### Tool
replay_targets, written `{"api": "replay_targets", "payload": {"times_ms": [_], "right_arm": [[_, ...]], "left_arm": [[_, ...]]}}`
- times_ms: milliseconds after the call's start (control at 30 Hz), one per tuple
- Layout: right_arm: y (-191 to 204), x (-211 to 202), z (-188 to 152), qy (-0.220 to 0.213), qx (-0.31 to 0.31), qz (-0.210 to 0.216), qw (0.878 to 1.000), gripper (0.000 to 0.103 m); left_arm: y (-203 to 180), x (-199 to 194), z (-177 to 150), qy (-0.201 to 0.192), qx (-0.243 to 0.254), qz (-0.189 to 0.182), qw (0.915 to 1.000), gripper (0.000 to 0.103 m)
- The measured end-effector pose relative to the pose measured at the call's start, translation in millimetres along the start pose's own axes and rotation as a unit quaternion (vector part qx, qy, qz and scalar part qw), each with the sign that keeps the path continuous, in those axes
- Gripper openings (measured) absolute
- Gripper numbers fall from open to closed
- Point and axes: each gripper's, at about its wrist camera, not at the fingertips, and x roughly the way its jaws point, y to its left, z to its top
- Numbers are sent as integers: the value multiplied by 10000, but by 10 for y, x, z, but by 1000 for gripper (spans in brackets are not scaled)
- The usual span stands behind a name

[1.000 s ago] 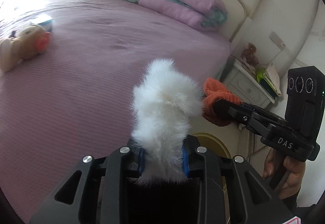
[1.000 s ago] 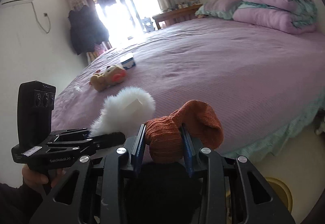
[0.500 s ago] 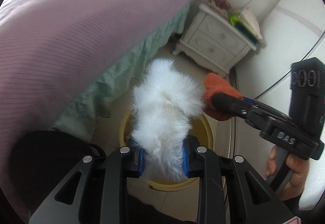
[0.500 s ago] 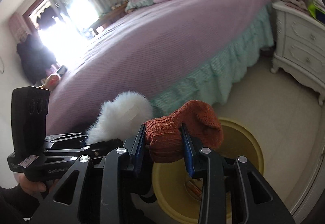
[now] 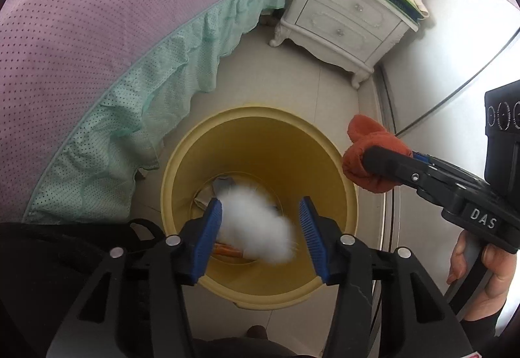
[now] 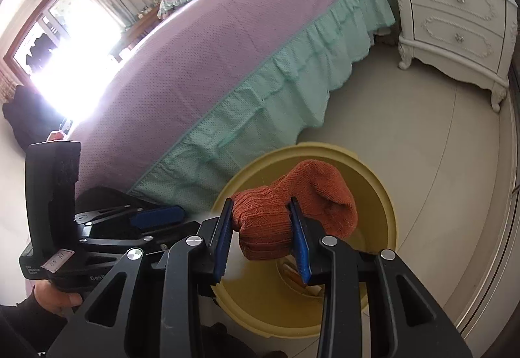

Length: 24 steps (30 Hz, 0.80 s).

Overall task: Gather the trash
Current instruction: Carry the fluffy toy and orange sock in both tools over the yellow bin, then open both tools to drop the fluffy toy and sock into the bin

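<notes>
A yellow bin (image 5: pixel 292 143) stands on the tiled floor beside the bed, with some trash lying at its bottom. Directly over its mouth my left gripper (image 5: pixel 260 205) points down, its jaws opening. A white fluffy piece (image 5: pixel 256 224) is blurred between the blue pads; the right pad stands clear of it. My right gripper (image 6: pixel 260 205) hangs over the bin (image 6: pixel 383 205) too, shut on an orange knitted sock (image 6: pixel 312 189). From the left wrist view that sock (image 5: pixel 364 150) shows above the bin's right rim.
The purple bed with its green frill (image 5: pixel 136 91) runs along the left of the bin. A white nightstand (image 5: pixel 341 20) stands beyond it. A black bag (image 5: pixel 48 247) lies at the lower left, and a wall with a metal rail (image 5: pixel 386 163) is on the right.
Both grippers have swung down from over the bed to above the yellow bin. The left jaws have spread and let go of the white fluffy piece. The right grip is unchanged.
</notes>
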Motion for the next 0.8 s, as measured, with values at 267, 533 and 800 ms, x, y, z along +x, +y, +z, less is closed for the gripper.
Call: {"api": "replay_targets", "payload": {"times_ms": [267, 533, 800], "right_arm": [[69, 170, -70, 258, -104, 114, 9995, 33], [185, 410, -88, 543, -208, 184, 9981, 33], [111, 631, -182, 864, -20, -53, 9962, 56]], "left_arm": [[185, -267, 15, -363, -166, 230, 9989, 56], [326, -307, 27, -366, -233, 328, 9985, 56], [300, -280, 23, -359, -128, 391, 9985, 56]]}}
